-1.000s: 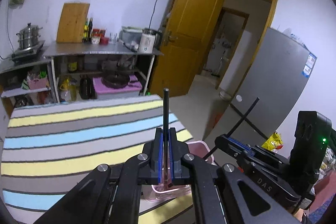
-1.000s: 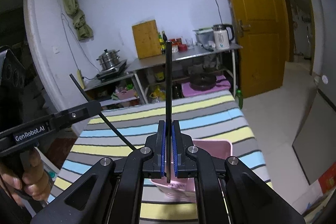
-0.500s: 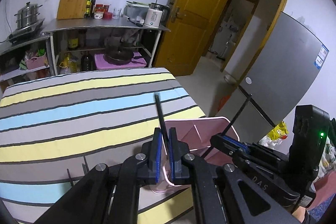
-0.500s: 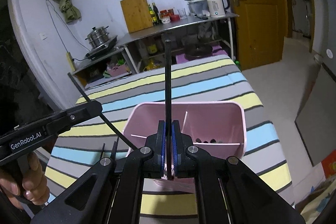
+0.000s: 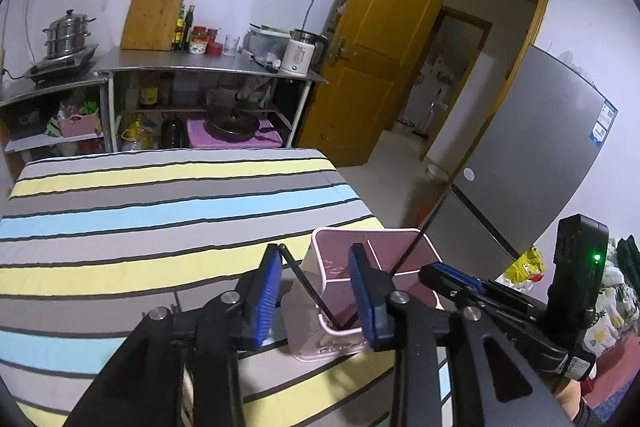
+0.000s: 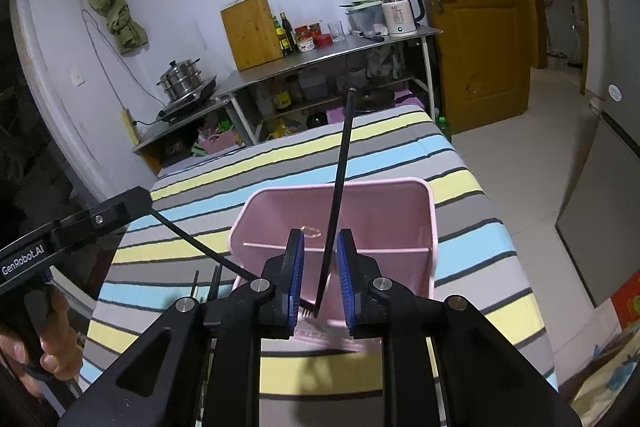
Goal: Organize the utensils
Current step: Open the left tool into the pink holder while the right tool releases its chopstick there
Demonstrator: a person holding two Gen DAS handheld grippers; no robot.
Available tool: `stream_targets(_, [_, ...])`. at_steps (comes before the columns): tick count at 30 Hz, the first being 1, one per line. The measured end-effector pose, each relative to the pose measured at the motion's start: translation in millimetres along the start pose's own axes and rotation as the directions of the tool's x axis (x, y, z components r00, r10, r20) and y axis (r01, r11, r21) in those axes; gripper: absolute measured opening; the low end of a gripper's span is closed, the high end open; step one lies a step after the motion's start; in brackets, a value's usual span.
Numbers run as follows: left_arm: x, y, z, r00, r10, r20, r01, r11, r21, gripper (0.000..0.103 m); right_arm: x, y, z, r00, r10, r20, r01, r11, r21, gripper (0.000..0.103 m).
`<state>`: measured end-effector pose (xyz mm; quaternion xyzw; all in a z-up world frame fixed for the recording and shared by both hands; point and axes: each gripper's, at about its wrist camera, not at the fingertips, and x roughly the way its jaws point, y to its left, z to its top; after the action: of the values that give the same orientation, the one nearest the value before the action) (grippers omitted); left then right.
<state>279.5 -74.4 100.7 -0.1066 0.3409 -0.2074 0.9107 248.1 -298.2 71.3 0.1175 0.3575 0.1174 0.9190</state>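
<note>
A pink divided utensil holder (image 6: 416, 223) (image 5: 320, 303) stands on the striped table near its right edge. My left gripper (image 5: 316, 287) is open just above the holder; a black chopstick (image 5: 308, 287) leans free between its pads, its lower end inside the holder. My right gripper (image 6: 320, 267) is open over the holder's near compartment; a second black chopstick (image 6: 338, 187) stands between its pads, lower end in the holder. Two more black sticks (image 6: 212, 283) lie on the cloth left of the holder.
The striped cloth (image 5: 160, 211) covers the table. Behind it stands a steel shelf (image 5: 208, 67) with a kettle (image 5: 300, 57), bottles and a cutting board. A wooden door (image 5: 380, 47) and a grey fridge (image 5: 532, 163) are to the right.
Both grippers opened and let go of their chopsticks, which now rest in the holder. Both views tilted further down over the holder.
</note>
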Motion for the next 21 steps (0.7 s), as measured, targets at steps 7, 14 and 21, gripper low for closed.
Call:
stream_targets(7, [-41,6,-25,0.997,0.054,0.057,-0.055,0.998,0.011,0.038,-29,8,-16,0.999,0.021,0.042,-0.021,1.000,-0.004,0.018])
stream_targets(14, [-83,17,-61,0.990,0.101,0.094,-0.103,0.995,0.018,0.039,-54,26,-38,0.997,0.038,0.074,-0.035,0.998,-0.043,0.018])
stream_targets(21, [-109,36,-99,0.983,0.154,0.098,-0.153,0.988,-0.018,0.039,-66,47,-63,0.994,0.088,0.067,-0.082,0.993,-0.084,0.018])
